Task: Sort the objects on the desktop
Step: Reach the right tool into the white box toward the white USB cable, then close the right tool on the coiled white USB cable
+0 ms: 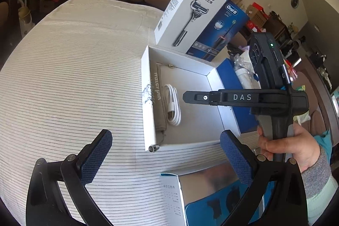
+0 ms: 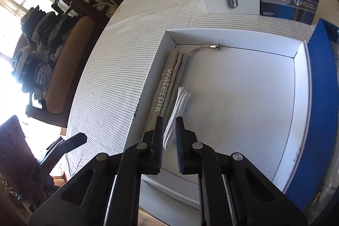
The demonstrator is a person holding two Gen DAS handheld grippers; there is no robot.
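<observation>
1. We see the cable (image 2: 175, 118), a coiled white bundle, lying in the open white box (image 2: 243, 99) beside the grey pouch (image 2: 163, 88), which runs along the box's left wall.
2. Our right hand-held gripper (image 2: 169, 126) points down into the box with its jaws drawn narrow around the near end of the cable; the strands sit between the pads, and we read this as a grip on the cable.
3. From the left wrist view, the right hand-held gripper (image 1: 186, 97) reaches over the box from the right, held by a hand (image 1: 296, 147) in a grey sleeve, and the cable (image 1: 172, 107) rests on the box floor below it.
4. Our left hand-held gripper (image 1: 166, 155) hangs above the surface (image 1: 74, 77) with its jaws wide and nothing between them, just short of the box's near corner.
5. A small metal cap (image 1: 154, 148) of the pouch's cord sits at that corner.
6. Behind the box stand a white razor carton (image 1: 188, 14) and a blue toothbrush carton (image 1: 224, 35), touching side by side.
7. A blue-and-silver carton (image 1: 203, 196) lies near our left hand-held gripper's right finger.
8. The surface is covered with a white striped cloth.
</observation>
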